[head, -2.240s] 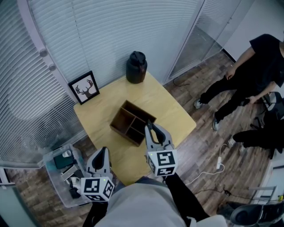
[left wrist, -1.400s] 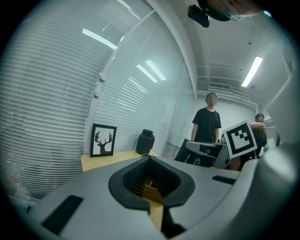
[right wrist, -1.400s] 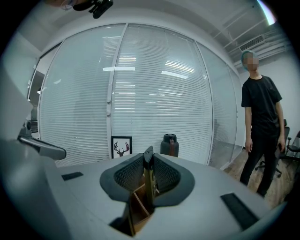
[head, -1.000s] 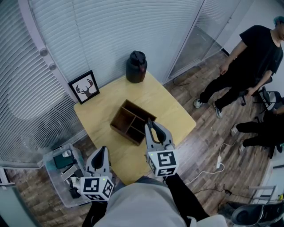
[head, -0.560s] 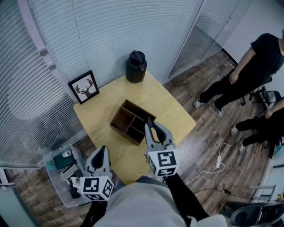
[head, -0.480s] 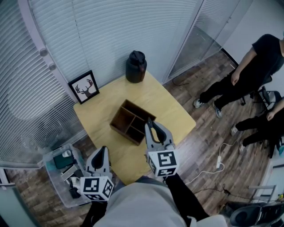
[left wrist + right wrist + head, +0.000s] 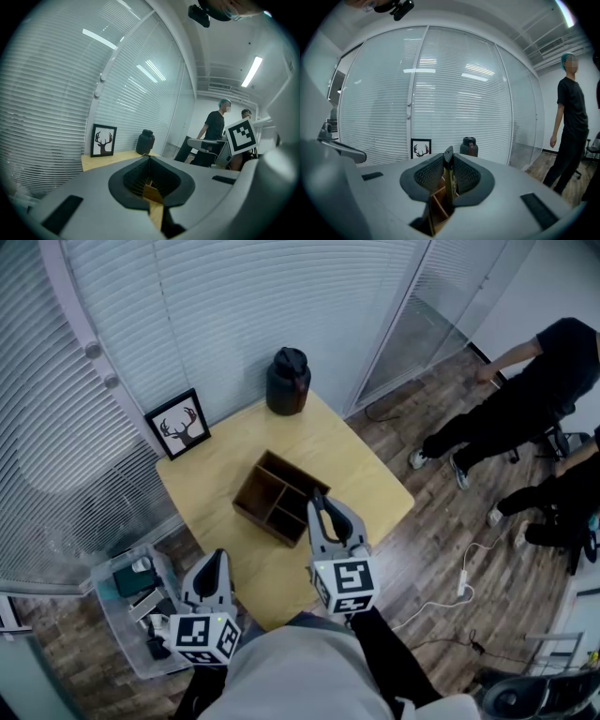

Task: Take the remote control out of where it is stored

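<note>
A brown wooden organiser box point(image 7: 253, 491) with several compartments stands mid-table. My right gripper point(image 7: 320, 506) hovers just above its near right corner, shut on a thin dark remote control point(image 7: 318, 499). In the right gripper view the remote control point(image 7: 448, 174) stands edge-on between the pads, its tip poking above them, with the box point(image 7: 436, 209) below. My left gripper point(image 7: 216, 564) hangs low at the table's near left edge. It is shut and holds nothing, and only tabletop shows past it in the left gripper view point(image 7: 149, 165).
A black jug point(image 7: 288, 381) stands at the far edge of the square wooden table point(image 7: 361, 474), and a framed deer picture point(image 7: 178, 425) leans at the far left corner. A clear plastic bin point(image 7: 129, 613) sits on the floor at the left. People point(image 7: 525, 399) stand at the right.
Both grippers have stayed nearly still, the right one holding the remote by the box. The people at the right have shifted about.
</note>
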The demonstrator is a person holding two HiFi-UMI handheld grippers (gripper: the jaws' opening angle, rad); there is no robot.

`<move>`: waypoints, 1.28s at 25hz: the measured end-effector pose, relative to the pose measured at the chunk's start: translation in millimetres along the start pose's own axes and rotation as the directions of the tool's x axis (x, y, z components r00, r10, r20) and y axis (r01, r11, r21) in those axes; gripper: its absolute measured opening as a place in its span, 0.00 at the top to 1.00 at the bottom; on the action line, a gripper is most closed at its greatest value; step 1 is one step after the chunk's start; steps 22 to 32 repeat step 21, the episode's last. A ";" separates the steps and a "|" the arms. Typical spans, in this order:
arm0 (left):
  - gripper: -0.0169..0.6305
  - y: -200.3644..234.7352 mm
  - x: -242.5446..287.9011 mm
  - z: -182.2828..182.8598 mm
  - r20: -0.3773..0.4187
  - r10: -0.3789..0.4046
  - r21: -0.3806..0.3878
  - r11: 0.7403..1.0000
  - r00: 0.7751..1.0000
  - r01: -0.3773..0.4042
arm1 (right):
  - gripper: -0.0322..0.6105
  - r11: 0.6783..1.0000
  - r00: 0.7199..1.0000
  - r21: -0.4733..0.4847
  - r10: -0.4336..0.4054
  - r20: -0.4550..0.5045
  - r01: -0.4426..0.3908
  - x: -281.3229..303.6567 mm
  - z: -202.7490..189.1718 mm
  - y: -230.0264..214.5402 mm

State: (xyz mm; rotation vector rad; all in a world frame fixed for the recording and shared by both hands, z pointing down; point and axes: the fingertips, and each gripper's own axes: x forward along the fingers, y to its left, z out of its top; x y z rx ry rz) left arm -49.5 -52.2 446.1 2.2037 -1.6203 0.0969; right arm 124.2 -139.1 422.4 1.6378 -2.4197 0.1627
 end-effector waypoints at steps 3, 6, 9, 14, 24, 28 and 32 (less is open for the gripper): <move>0.96 0.3 0.2 0.1 0.000 0.000 -0.001 1.000 1.000 0.000 | 0.84 1.000 1.000 0.000 0.000 0.000 0.000 0.6 0.3 0.5; 0.96 0.2 0.0 0.5 0.003 0.002 -0.002 1.000 1.000 -0.002 | 0.84 1.000 1.000 -0.003 0.002 0.004 -0.002 0.8 0.2 0.0; 0.96 -0.5 0.3 1.0 0.005 0.003 -0.003 1.000 1.000 -0.003 | 0.84 1.000 1.000 -0.005 0.006 0.003 -0.006 1.1 -1.3 -0.3; 0.96 0.0 0.2 0.6 0.005 0.004 -0.004 1.000 1.000 -0.004 | 0.84 1.000 1.000 -0.004 0.006 0.001 -0.006 1.7 -1.9 0.1; 0.96 -1.2 0.0 1.3 0.006 0.007 -0.004 1.000 1.000 -0.007 | 0.84 1.000 1.000 -0.001 0.004 0.001 -0.004 0.5 -1.4 -1.8; 0.96 -1.2 0.0 1.3 0.006 0.007 -0.004 1.000 1.000 -0.007 | 0.84 1.000 1.000 -0.001 0.004 0.001 -0.004 0.5 -1.4 -1.8; 0.96 -1.2 0.0 1.3 0.006 0.007 -0.004 1.000 1.000 -0.007 | 0.84 1.000 1.000 -0.001 0.004 0.001 -0.004 0.5 -1.4 -1.8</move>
